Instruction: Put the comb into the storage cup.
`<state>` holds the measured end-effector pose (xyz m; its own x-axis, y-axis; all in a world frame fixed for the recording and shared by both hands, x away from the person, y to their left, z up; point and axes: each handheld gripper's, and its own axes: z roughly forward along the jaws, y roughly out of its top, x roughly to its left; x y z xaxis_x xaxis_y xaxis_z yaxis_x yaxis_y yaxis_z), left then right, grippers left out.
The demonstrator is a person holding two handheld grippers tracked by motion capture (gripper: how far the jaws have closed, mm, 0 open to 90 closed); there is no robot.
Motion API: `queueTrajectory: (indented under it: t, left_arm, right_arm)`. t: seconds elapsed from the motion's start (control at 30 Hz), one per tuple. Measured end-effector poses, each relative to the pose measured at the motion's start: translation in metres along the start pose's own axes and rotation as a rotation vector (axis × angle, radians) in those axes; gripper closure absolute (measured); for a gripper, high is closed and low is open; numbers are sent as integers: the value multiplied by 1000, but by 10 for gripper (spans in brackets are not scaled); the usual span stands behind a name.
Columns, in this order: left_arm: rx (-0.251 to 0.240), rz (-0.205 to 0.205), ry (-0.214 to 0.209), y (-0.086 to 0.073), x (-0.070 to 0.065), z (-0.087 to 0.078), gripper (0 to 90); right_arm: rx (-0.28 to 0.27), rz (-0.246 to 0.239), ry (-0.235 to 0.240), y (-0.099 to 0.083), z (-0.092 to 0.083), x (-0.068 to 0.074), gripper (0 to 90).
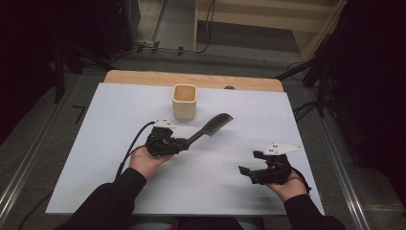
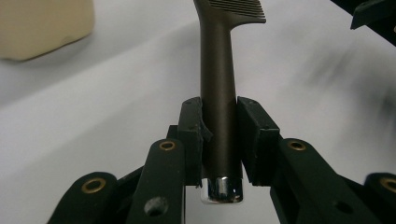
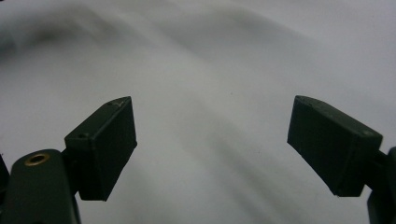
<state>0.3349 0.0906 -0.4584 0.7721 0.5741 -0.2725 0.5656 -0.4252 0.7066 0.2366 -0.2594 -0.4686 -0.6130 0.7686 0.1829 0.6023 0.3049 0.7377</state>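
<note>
The left hand-held gripper [image 2: 219, 140] clamps a dark comb [image 2: 217, 88] by its handle, seemingly lifted mid-counter [image 1: 119, 110]; the right hand-held gripper [image 3: 212, 140] gapes wide, holding nothing.

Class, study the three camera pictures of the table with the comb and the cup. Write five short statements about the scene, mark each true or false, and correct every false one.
1. The left gripper is shut on the handle of the dark comb. True.
2. The right gripper holds the beige cup. False: its fingers stand wide apart with nothing between them, and the cup stands apart from it, farther back on the table.
3. The comb's teeth end points toward the far side of the white table cover, away from the person. True.
4. The comb stands upright inside the cup. False: it is outside the cup, to its right in the high view.
5. The cup lies on its side. False: it stands upright, mouth up.
</note>
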Motion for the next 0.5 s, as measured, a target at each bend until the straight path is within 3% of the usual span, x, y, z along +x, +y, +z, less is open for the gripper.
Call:
queueTrajectory:
  t: [0.27,0.5]
  left_arm:
    - [-54,-13,-31,6,-12,17,729]
    - [-98,-29,-43,8,-24,35,729]
  right_arm:
    - [-47,45,-17,7,-6,2,137]
    - [-58,38,-37,14,-7,8,137]
